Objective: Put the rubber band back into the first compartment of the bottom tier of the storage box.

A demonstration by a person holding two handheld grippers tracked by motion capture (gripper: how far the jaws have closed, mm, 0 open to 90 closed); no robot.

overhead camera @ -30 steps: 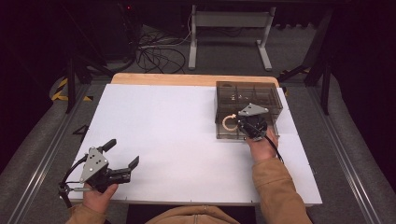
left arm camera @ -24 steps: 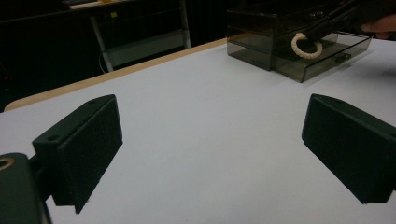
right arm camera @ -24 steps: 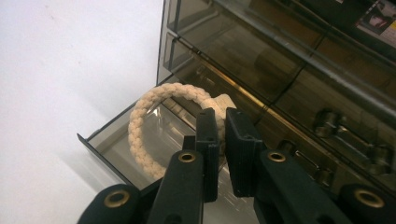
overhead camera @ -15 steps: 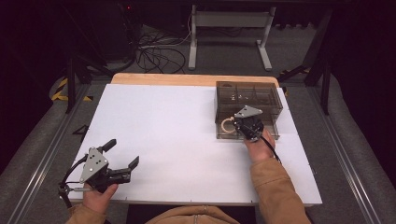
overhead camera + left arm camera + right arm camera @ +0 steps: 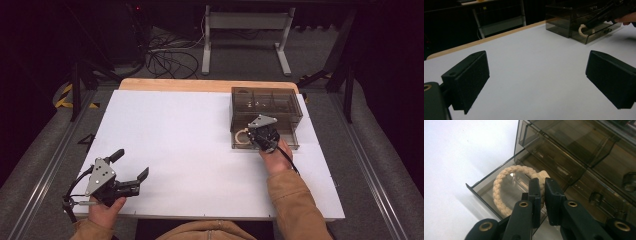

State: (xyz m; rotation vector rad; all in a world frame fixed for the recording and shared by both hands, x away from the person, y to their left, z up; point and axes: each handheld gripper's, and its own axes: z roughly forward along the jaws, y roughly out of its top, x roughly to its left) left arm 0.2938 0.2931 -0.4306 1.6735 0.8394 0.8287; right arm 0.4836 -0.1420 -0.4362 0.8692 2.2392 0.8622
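Bracelet (image 5: 506,187) is pinched by the right gripper (image 5: 542,195) inside the open drawer (image 5: 477,187); left gripper (image 5: 127,167) rests spread. Next, a careful lift clear of the drawer seems needed.

Lab or test bay, not home. White work table (image 5: 200,150) with wood edge, dark surroundings, grey carpet floor (image 5: 45,160). Loose cable bundle (image 5: 170,57) behind table, metal stand frame (image 5: 245,35), hazard-striped tape (image 5: 65,95) at floor.
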